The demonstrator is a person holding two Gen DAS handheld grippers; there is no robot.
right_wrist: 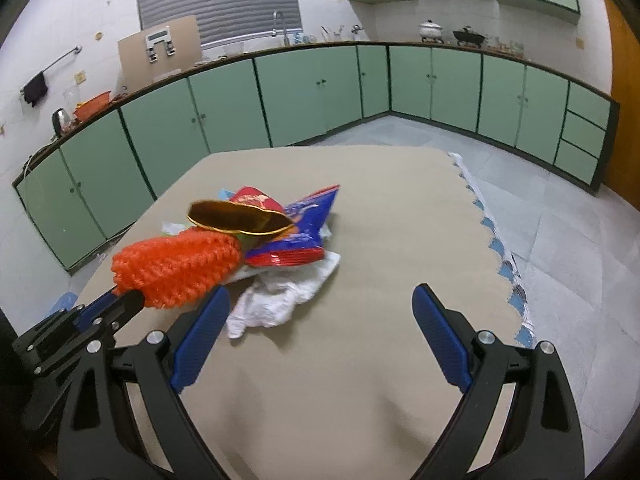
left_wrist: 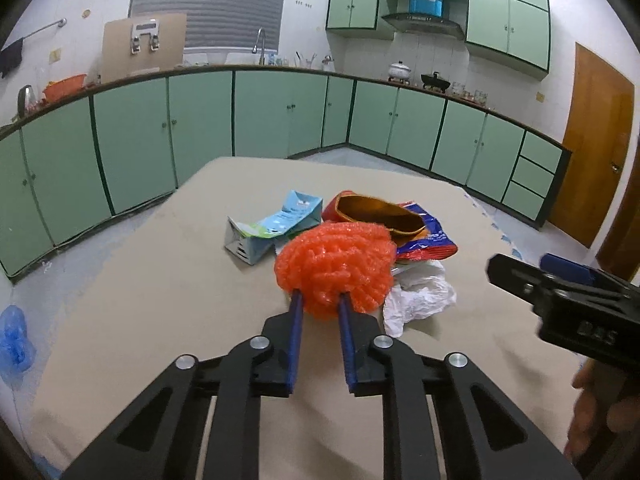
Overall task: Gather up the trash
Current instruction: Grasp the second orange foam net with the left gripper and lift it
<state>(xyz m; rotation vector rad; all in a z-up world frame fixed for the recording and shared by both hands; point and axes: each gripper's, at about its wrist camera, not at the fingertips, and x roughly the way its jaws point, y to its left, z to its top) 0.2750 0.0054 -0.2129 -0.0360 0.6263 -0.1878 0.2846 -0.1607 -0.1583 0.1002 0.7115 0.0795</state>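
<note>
My left gripper (left_wrist: 319, 300) is shut on an orange foam net (left_wrist: 336, 268) and holds it just above the beige table (left_wrist: 160, 300); the net also shows in the right wrist view (right_wrist: 176, 266). Behind it lies a trash pile: a flattened blue and white carton (left_wrist: 276, 224), a red cup with a gold inside (left_wrist: 376, 212), a blue and red snack bag (right_wrist: 304, 232) and crumpled white plastic (right_wrist: 280, 300). My right gripper (right_wrist: 320, 312) is open and empty, to the right of the pile. It shows at the right edge of the left wrist view (left_wrist: 560, 292).
Green kitchen cabinets (left_wrist: 200, 128) run along the walls behind the table. A blue plastic bag (left_wrist: 14, 340) lies on the floor at the left. A wooden door (left_wrist: 592, 140) stands at the right. The table's right edge has a scalloped blue trim (right_wrist: 496, 240).
</note>
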